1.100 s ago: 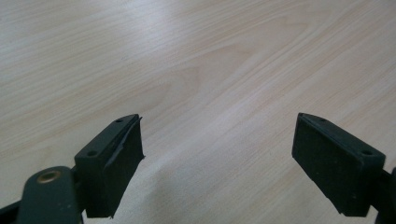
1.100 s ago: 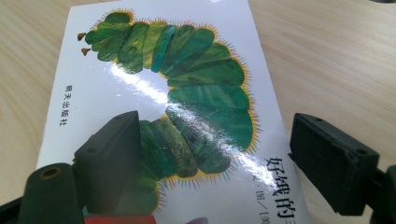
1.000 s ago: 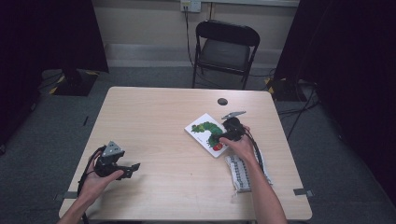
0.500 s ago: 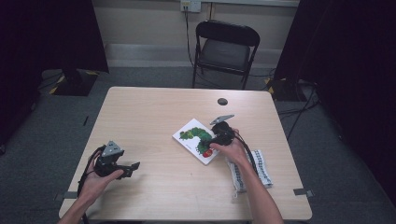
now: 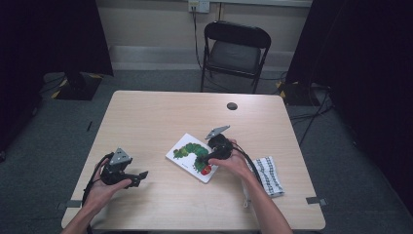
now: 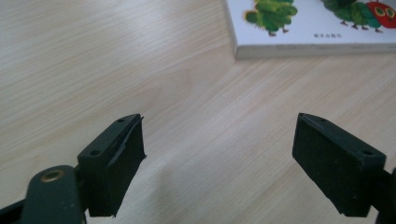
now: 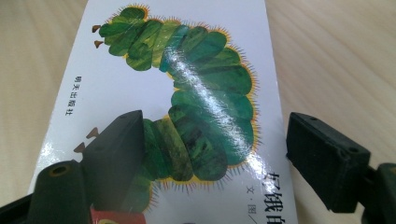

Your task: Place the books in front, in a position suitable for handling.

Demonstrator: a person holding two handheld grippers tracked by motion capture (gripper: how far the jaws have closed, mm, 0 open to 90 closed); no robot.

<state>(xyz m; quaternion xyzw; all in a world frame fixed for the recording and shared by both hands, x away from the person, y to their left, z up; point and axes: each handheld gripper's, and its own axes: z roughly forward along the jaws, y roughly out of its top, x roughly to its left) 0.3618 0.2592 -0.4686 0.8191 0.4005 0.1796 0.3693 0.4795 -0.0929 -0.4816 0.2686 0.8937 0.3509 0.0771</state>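
You are working at the table (image 5: pixel 160 117), with the caterpillar book (image 5: pixel 194 157) lying flat on it, just right of its middle. No containers are standing on the table. Your right gripper (image 7: pixel 215 154) is hovering over the book's right end, jaws spread wide: one jaw is sitting over the cover, the other beyond the book's edge, gripping nothing. Your left gripper (image 6: pixel 219 163) is resting well left of the book, jaws also wide and empty, pointing toward the book's near corner. A striped cloth (image 5: pixel 269 175) is lying right of the book, beside your right forearm.
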